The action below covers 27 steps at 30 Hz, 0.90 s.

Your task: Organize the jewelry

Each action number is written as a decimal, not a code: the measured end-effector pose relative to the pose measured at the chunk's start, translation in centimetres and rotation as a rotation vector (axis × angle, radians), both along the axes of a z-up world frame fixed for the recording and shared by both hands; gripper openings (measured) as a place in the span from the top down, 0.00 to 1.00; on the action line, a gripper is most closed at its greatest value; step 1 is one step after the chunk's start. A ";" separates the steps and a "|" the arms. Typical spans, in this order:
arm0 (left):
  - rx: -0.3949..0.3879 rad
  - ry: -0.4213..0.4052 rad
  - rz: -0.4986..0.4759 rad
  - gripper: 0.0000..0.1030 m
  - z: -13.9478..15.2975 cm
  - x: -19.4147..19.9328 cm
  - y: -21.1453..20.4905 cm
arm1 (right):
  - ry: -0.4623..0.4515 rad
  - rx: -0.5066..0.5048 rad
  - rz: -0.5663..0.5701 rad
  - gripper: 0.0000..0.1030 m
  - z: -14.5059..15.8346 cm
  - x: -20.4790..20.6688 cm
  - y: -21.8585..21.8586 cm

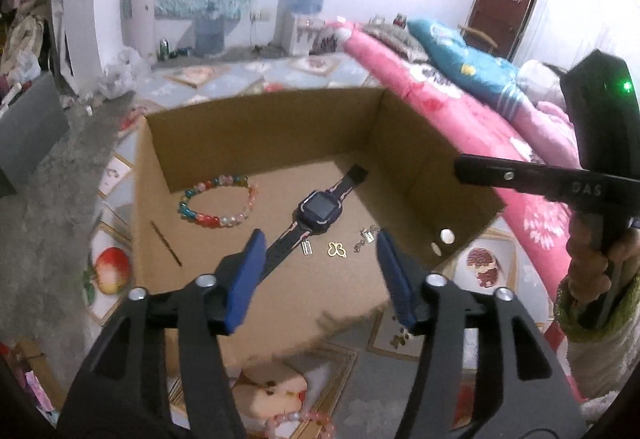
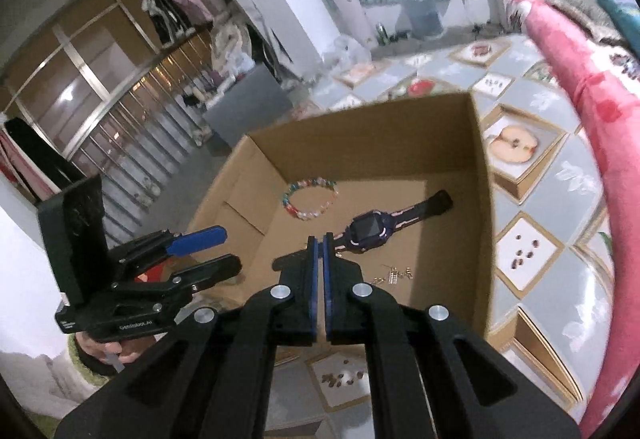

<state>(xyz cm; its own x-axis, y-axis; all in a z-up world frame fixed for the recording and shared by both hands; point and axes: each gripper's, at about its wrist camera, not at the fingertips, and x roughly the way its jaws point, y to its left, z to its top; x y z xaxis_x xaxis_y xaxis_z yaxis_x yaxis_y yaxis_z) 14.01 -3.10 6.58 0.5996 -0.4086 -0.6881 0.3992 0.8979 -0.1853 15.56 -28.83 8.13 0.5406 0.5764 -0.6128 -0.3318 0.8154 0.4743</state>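
An open cardboard box holds a multicoloured bead bracelet, a dark smartwatch, a gold butterfly charm and small metal earrings. My left gripper is open and empty, hovering above the box's near side over the watch strap and charms. My right gripper is shut and empty above the box's near edge. Its body shows at the right in the left wrist view.
The box sits on a fruit-patterned floor mat. A pink bead bracelet lies on the mat in front of the box. A pink quilted bed runs along the right. A grey box stands at the far left.
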 end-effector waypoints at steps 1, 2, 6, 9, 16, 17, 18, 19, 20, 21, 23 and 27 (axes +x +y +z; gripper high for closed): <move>-0.005 -0.018 0.003 0.40 0.5 -0.8 0.4 | -0.028 0.002 -0.009 0.79 0.7 -1.2 -0.5; -0.009 -0.038 0.006 0.36 0.9 -1.7 0.8 | -0.054 0.000 -0.017 0.65 1.3 -2.3 -0.8; -0.018 -0.091 0.025 0.24 1.9 -5.4 2.7 | -0.139 -0.036 -0.028 0.42 2.6 -7.4 -1.6; 0.007 -0.089 0.047 0.19 1.4 -7.3 3.8 | -0.110 -0.089 -0.034 0.31 1.1 -9.8 -1.3; 0.122 0.052 0.107 0.19 -4.4 -10.4 4.4 | 0.126 -0.308 -0.086 0.26 -8.0 -10.8 2.5; 0.137 0.069 0.115 0.19 -5.3 -10.6 4.3 | 0.141 -0.341 -0.091 0.26 -9.0 -10.8 3.0; 0.161 0.093 0.122 0.19 -6.4 -10.8 4.1 | 0.158 -0.360 -0.095 0.26 -9.9 -10.7 3.4; 0.173 0.108 0.125 0.19 -7.1 -11.0 4.1 | 0.183 -0.373 -0.090 0.26 -11.0 -10.5 3.9; 0.178 0.128 0.126 0.19 -7.9 -11.2 4.0 | 0.197 -0.385 -0.084 0.26 -11.6 -10.4 4.2; 0.176 0.150 0.124 0.19 -8.6 -11.3 3.9 | 0.208 -0.400 -0.081 0.22 -12.0 -10.4 4.5; 0.189 0.182 0.121 0.19 -9.9 -11.5 3.7 | 0.164 -0.469 -0.080 0.13 -12.2 -10.7 5.2; 0.246 0.209 0.134 0.18 -11.5 -11.5 3.3 | 0.190 -0.527 -0.082 0.06 -12.8 -10.2 5.0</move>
<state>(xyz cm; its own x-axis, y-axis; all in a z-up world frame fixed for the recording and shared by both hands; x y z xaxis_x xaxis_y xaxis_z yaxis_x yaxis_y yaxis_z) 2.51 0.20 -4.94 0.4723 -0.1427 -0.8698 0.2511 0.9677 -0.0224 5.32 -23.83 -4.69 0.4224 0.1274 -0.8974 -0.2060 0.9777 0.0418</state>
